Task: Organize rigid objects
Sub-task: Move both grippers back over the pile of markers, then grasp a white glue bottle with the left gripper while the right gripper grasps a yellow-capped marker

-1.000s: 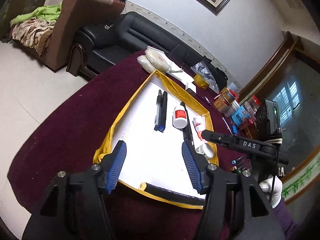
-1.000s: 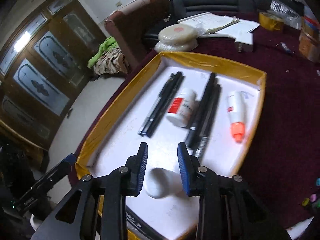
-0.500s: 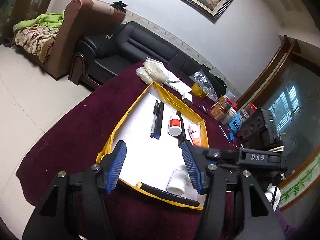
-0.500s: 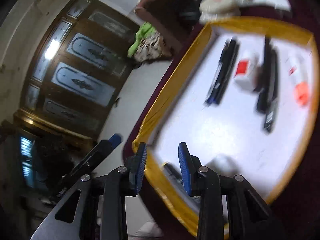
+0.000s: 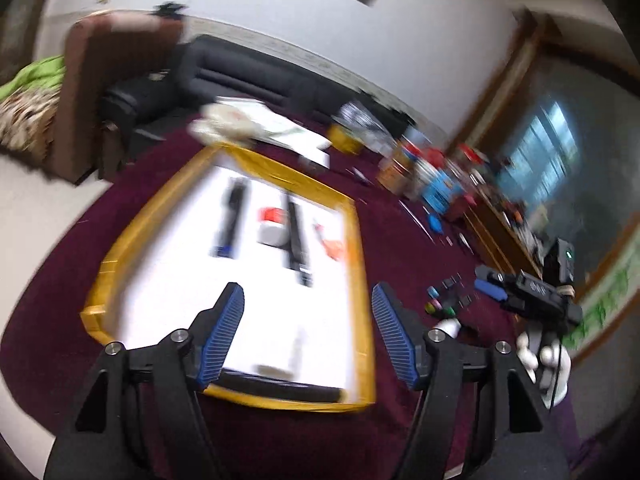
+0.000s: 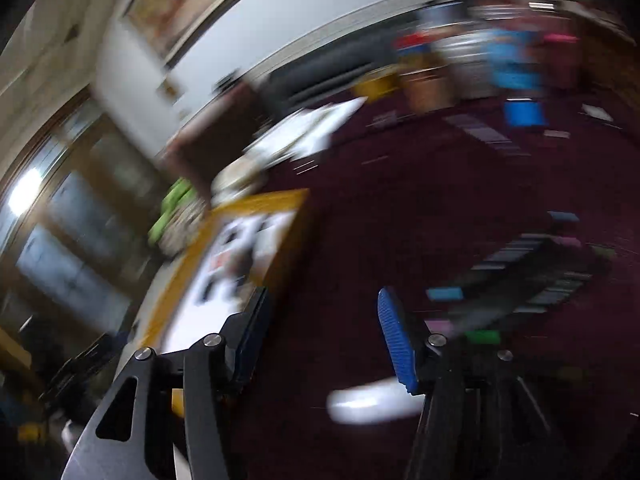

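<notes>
Motion smears the right wrist view: the small coloured pieces (image 6: 520, 280) right of the yellow-rimmed tray (image 6: 256, 204) are streaks, their kind unreadable. A white blur (image 6: 372, 402) lies below them. In the left wrist view, the tray's items (image 5: 294, 236) have soft outlines.

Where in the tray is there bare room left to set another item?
Free: the tray's near white floor, between the pens and the left gripper. Crowded: the far half, where pens, a bottle and a marker lie side by side.
</notes>
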Demonstrator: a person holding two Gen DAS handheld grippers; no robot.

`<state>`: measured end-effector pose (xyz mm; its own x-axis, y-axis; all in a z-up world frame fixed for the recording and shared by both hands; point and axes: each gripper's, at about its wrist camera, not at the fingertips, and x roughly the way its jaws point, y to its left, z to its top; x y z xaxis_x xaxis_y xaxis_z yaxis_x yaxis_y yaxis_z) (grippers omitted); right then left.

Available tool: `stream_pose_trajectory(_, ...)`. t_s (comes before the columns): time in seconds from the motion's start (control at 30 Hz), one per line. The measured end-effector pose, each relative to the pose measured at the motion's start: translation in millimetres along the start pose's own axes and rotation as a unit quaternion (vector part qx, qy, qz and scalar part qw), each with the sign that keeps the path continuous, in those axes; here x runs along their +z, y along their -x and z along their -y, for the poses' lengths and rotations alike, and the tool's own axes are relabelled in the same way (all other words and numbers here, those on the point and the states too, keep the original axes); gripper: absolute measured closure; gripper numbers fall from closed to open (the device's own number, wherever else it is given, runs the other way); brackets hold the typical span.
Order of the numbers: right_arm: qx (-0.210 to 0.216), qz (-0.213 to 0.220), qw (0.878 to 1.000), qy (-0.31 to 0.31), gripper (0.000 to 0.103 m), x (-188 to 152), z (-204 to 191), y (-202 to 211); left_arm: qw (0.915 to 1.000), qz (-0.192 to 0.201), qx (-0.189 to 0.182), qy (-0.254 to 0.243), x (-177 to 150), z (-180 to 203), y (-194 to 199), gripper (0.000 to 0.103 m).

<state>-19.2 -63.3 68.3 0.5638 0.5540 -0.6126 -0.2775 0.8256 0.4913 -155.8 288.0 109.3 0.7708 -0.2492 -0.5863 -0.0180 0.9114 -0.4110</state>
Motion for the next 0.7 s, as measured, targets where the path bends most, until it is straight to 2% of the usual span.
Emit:
stream_pose_trajectory(0.07,-0.031,0.018,0.999,-0.038,0.051,-2.0,37.5,19.0,0.9986,-0.028,-0.018,-0.04,-3.7,31.5,-19.2,0.037)
stream_pose_trajectory(0.13,-0.046,0.031,0.995,-0.081,0.051,-4.1,73.6,34.0,0.996,-0.052,-0.033,-0.065,-8.6,55.8,-36.5,0.037)
stream_pose_trajectory(0.23,-0.063,0.046,0.991,-0.107,0.051,-7.7,105.1,46.4,0.988,-0.101,-0.052,-0.105,-23.5,100.1,-71.8,0.037)
stream_pose_trajectory(0.4,-0.065,0.055,0.989,-0.125,0.051,-19.1,136.8,53.1,0.972,-0.153,-0.048,-0.171,-47.7,158.1,-115.3,0.037)
stream_pose_trajectory(0.6,-0.046,0.066,0.985,-0.15,0.051,-36.2,170.0,61.6,0.9548,-0.155,-0.017,-0.253,-56.8,202.0,-146.2,0.037)
stream_pose_trajectory(0.7,-0.018,0.066,0.981,-0.182,0.051,-42.4,183.4,64.8,0.9481,-0.157,-0.008,-0.277,-57.2,210.8,-162.9,0.037)
